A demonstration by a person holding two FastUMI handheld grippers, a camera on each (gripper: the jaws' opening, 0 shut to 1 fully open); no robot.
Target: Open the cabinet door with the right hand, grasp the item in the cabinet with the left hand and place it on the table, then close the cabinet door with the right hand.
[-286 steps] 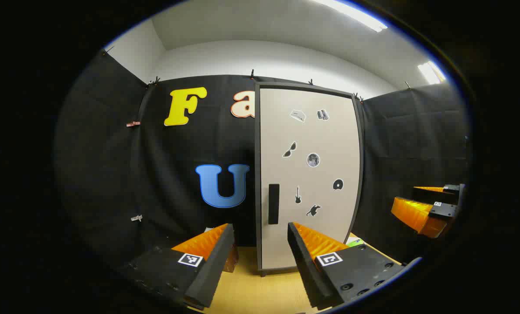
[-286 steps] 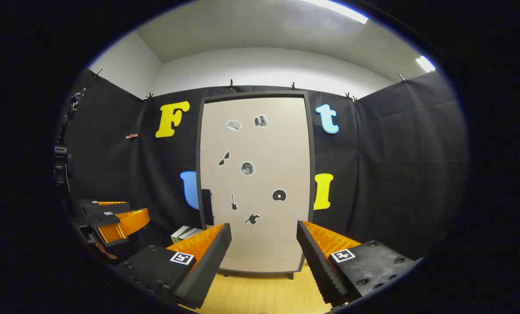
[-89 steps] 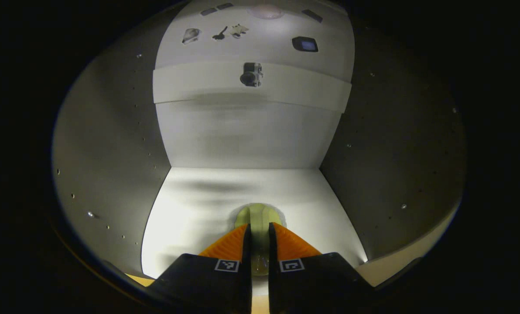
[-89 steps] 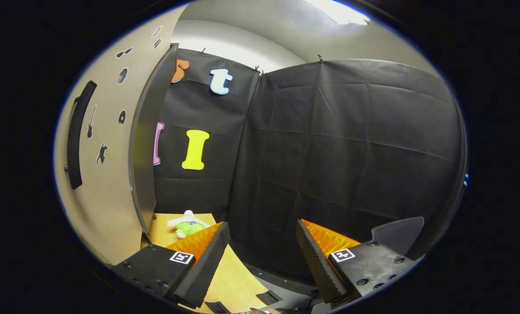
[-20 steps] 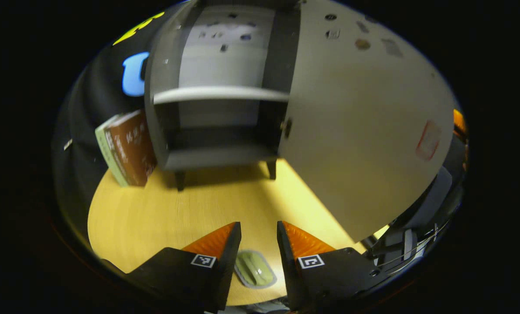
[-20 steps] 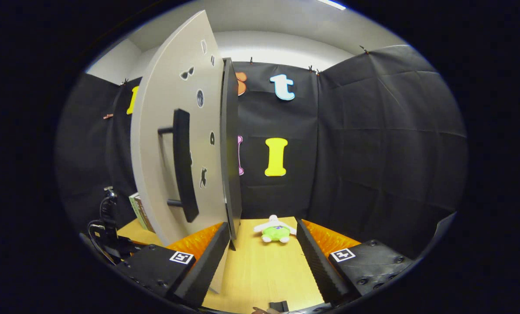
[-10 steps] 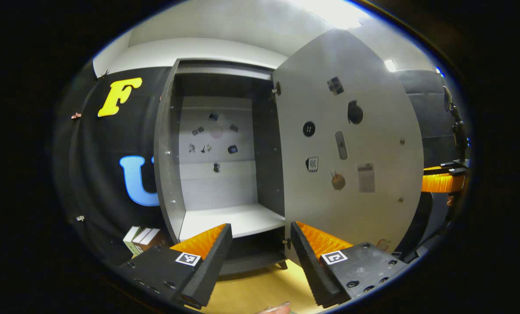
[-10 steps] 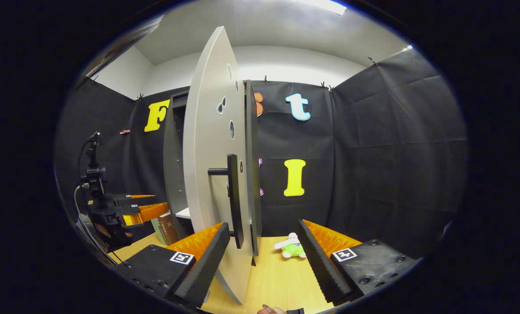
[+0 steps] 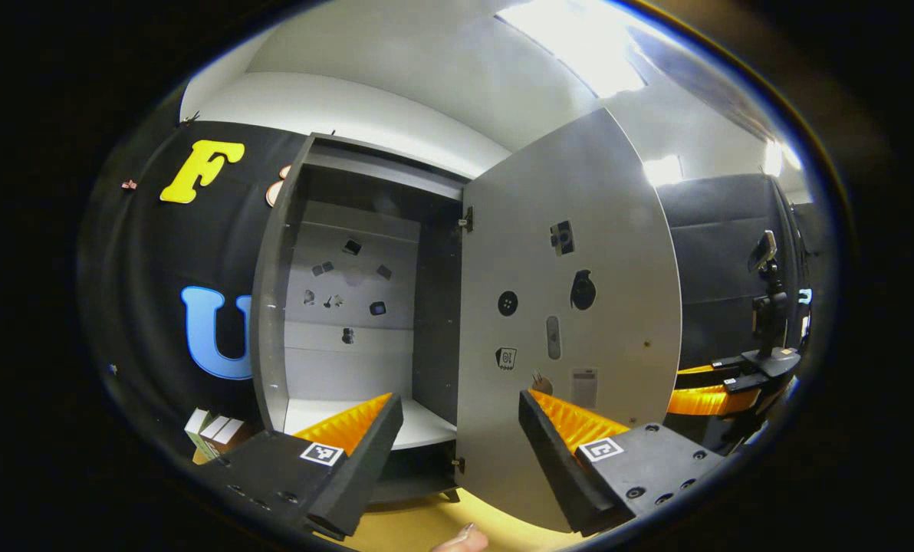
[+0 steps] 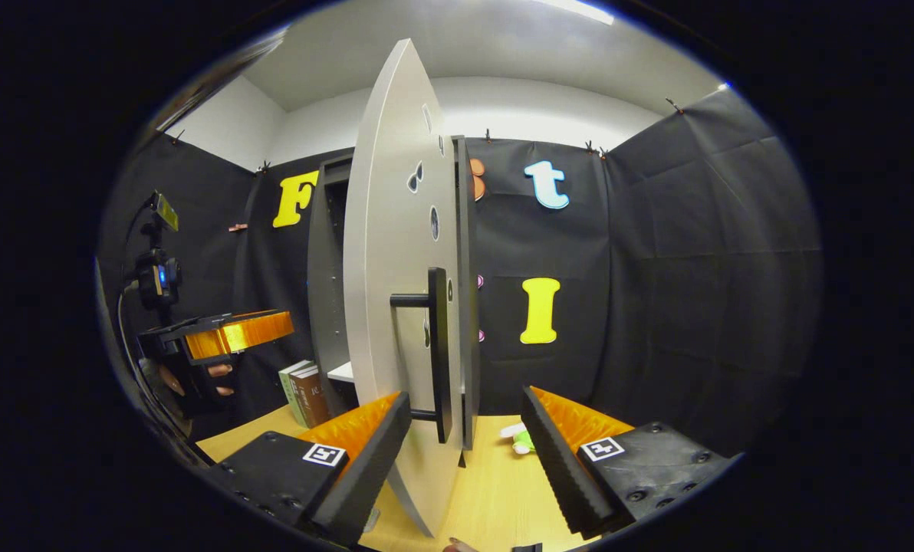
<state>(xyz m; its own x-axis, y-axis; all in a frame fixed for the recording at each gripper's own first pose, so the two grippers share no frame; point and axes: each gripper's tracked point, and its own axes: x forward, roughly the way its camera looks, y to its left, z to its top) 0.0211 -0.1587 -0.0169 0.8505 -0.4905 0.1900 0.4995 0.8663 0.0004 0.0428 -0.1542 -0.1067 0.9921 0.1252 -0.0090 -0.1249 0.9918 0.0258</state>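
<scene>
The tall grey cabinet door (image 10: 396,307) stands swung wide open, seen almost edge-on in the right gripper view, with its black bar handle (image 10: 438,353) just beyond the right gripper (image 10: 465,441), whose jaws are spread apart and hold nothing. Closing the door looks like the step in hand. A good way would be to bring the fingers around the bar or press flat on the door's outer face, then swing it in an arc about the hinge — slowly near the end, so the panel meets the frame without bouncing.

The left gripper (image 9: 457,441) also gapes empty, facing the grey cabinet (image 9: 288,307) and the door's inner face from the near side. It should keep out of the door's path. The item taken from the cabinet cannot be made out in either view; the white lower shelf (image 9: 419,422) looks bare.

To the cabinet's left stand a few books (image 10: 304,391), and a small green and white plush toy (image 10: 520,437) lies far right on the yellow wooden table (image 10: 495,491). The book spines and door stickers carry markings too small to read.
</scene>
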